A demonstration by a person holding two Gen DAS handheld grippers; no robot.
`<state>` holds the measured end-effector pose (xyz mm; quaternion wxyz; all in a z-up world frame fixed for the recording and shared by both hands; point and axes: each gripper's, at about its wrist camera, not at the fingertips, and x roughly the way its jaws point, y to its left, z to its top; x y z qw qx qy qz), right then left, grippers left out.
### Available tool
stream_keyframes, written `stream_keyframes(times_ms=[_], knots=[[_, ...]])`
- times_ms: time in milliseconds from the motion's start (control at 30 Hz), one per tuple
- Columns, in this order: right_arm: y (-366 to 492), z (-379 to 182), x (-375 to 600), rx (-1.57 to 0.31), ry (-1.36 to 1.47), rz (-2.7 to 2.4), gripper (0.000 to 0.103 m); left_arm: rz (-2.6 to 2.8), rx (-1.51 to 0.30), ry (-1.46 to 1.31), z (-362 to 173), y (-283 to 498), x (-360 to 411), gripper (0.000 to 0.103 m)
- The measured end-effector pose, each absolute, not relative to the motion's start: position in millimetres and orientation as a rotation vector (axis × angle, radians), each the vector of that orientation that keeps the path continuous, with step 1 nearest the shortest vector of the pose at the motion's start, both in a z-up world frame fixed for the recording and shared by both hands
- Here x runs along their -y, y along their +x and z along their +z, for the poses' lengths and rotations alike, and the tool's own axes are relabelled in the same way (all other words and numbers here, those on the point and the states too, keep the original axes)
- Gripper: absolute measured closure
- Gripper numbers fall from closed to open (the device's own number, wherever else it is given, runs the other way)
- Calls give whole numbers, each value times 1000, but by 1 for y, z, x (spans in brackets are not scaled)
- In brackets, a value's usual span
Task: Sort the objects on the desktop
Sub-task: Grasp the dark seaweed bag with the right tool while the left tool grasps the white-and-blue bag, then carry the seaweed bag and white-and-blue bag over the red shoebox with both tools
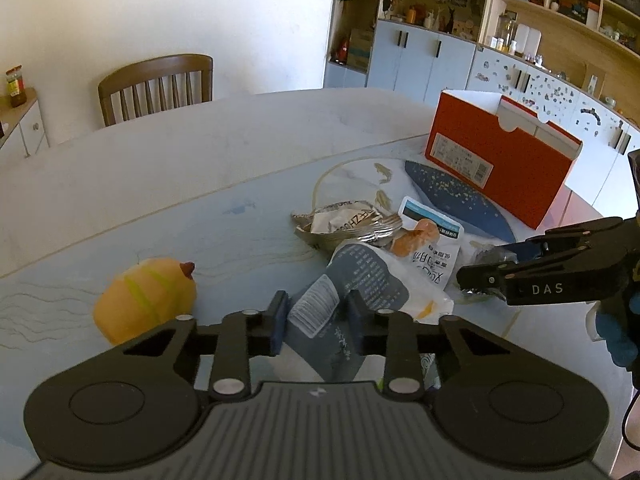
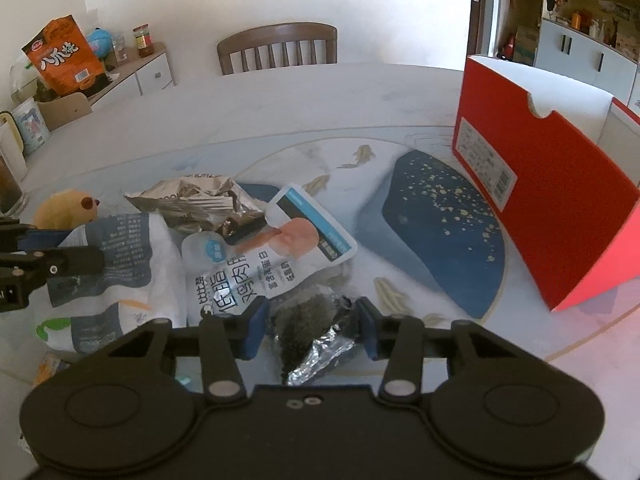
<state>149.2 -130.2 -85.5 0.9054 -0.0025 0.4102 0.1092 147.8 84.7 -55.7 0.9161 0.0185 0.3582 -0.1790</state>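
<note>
— What's the left gripper [image 1: 318,320] doing?
— It sits low over the table [image 1: 168,184], jaws parted, with the grey-and-white bag [image 1: 340,292] lying between the blue pads [image 1: 280,322]. The pads look near the bag's sides, but I can't say they press on it, so I call it released.
— And the right one?
— The right gripper [image 2: 312,326] is spread too, straddling a crumpled dark foil wrapper [image 2: 316,332]. There's a gap on either side of the foil; nothing is clamped.
— Where's the rest of the pile?
— All mid-table. The white chicken pouch [image 2: 272,256] lies flat, touching the grey-and-white bag on one side and overlapping a crushed silver packet [image 2: 196,204] behind it. A yellow plush toy [image 1: 146,300] sits just beside the left gripper, apart from the wrappers.
— The box?
— The orange box [image 2: 548,208] stands open-topped on the far right, one corner resting on the dark blue speckled patch [image 2: 432,232] of the tablecloth. A wooden chair [image 2: 278,48] sits at the far edge.
</note>
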Motion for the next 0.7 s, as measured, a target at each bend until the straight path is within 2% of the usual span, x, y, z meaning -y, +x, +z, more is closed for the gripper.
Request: stream_keyframes(times_ms=[300, 700], knots=[[144, -74, 144, -830, -7, 210, 62, -358, -736, -17, -47, 140, -81, 89], [132, -50, 161, -798, -2, 219, 64, -341, -701, -69, -23, 127, -73, 92]])
